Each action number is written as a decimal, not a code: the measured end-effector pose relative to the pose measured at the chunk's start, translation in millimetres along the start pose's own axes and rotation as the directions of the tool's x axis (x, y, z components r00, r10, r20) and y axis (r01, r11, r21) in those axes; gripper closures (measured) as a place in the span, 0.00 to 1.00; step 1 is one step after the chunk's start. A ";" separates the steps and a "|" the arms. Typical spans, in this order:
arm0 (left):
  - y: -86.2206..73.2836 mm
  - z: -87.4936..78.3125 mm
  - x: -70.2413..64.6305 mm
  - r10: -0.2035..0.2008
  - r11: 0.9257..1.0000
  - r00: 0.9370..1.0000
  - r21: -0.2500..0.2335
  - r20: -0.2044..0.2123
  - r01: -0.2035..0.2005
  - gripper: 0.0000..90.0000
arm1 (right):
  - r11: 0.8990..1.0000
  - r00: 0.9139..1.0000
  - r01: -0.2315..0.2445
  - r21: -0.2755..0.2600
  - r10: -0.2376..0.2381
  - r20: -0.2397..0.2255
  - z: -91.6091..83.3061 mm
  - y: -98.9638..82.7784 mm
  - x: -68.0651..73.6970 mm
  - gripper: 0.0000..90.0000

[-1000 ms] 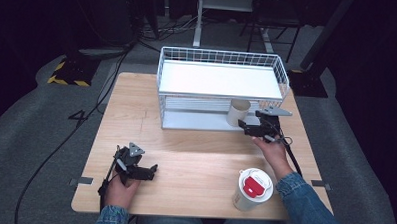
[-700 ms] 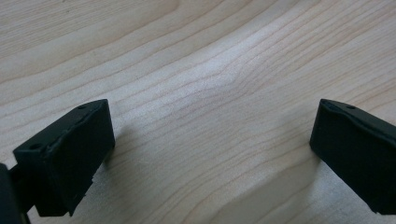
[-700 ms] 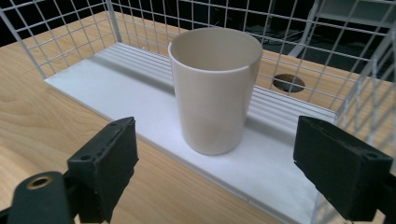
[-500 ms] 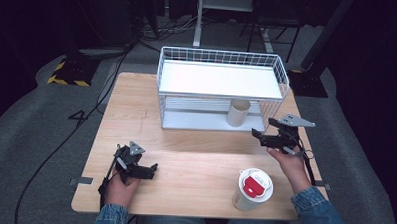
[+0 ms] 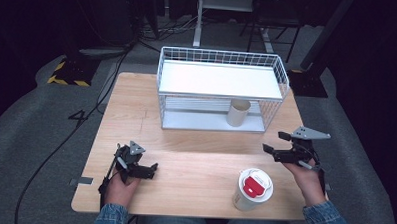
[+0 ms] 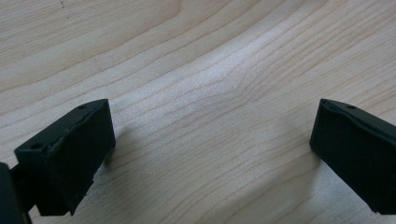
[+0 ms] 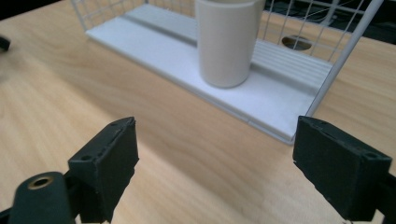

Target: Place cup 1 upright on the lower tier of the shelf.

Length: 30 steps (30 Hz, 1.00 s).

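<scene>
Cup (image 7: 229,39) stands on the rack's lower shelf (image 7: 261,100), beyond right gripper (image 7: 212,172).

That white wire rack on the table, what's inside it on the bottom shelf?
On the wire rack's bottom shelf stands one beige cup, upright, toward the right. The solid white upper shelf covers the back of that level from above.

Bright tabletop (image 5: 195,157), dark surroundings, soft shadows, slightly blurred close-ups.

The table (image 5: 195,157) is pale wood with a smooth, matt grain. The rack (image 5: 223,58) is white-coated wire with smooth white shelves. The cup (image 7: 227,39) looks matt cream. The gripper pads (image 7: 105,165) are rough black plastic.
</scene>
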State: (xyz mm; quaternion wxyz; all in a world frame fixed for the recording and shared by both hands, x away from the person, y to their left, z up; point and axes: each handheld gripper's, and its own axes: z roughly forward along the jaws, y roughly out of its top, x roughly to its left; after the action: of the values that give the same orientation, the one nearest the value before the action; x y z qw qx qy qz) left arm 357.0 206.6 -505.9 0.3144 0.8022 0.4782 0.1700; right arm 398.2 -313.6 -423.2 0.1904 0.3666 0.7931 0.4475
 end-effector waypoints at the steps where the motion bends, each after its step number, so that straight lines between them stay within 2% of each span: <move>1: 0.0 -0.1 0.1 0.001 1.000 1.000 0.001 0.000 -0.001 0.01 | 1.000 1.000 0.005 0.001 -0.005 -0.001 -2.2 -3.1 0.5 0.16; 5: 0.0 -0.2 0.1 0.002 1.000 1.000 0.002 -0.001 -0.002 0.01 | 0.999 1.000 -0.023 -0.022 0.023 -0.012 -13.5 -15.9 1.2 0.16; 9: 0.0 -0.1 0.0 0.000 1.000 1.000 0.000 -0.001 0.000 0.01 | 0.993 0.994 -0.098 -0.060 0.094 -0.063 -24.8 -28.9 0.8 0.16; 11: 0.0 -0.1 0.0 0.001 1.000 1.000 0.001 -0.001 -0.001 0.01 | 0.993 0.994 -0.097 -0.070 0.092 -0.064 -29.1 -35.6 2.1 0.16; 14: 0.0 -0.1 0.1 0.002 1.000 1.000 0.001 -0.001 -0.002 0.01 | 0.996 0.995 -0.084 -0.024 0.083 -0.062 -31.2 -40.6 4.0 0.16; 15: 0.0 0.0 -0.1 -0.001 1.000 1.000 -0.001 0.000 0.001 0.01 | 0.997 0.996 -0.071 -0.020 0.069 -0.054 -33.6 -43.2 4.7 0.16; 18: 0.0 -0.1 0.1 0.002 1.000 1.000 0.002 -0.001 -0.002 0.01 | 0.997 0.996 -0.073 -0.016 0.072 -0.056 -38.7 -49.1 7.6 0.16; 23: 0.0 0.0 0.1 0.001 1.000 1.000 0.001 0.000 -0.001 0.01 | 0.999 0.998 -0.037 -0.006 0.037 -0.047 -47.1 -57.3 15.2 0.16; 25: 0.1 0.0 0.1 0.000 1.000 1.000 0.001 0.001 0.000 0.00 | 0.999 0.998 -0.050 -0.001 0.050 -0.049 -50.4 -61.9 18.6 0.16; 30: 0.1 0.1 0.1 0.000 1.000 1.000 0.001 0.001 0.000 0.01 | 0.999 0.997 -0.047 0.000 0.047 -0.055 -52.5 -67.8 22.3 0.16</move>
State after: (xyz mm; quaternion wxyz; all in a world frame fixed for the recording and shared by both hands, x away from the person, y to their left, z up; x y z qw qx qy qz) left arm 357.1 206.7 -505.9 0.3144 0.8026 0.4779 0.1693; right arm 322.5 -349.1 -452.6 0.1581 0.3726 0.7890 0.4621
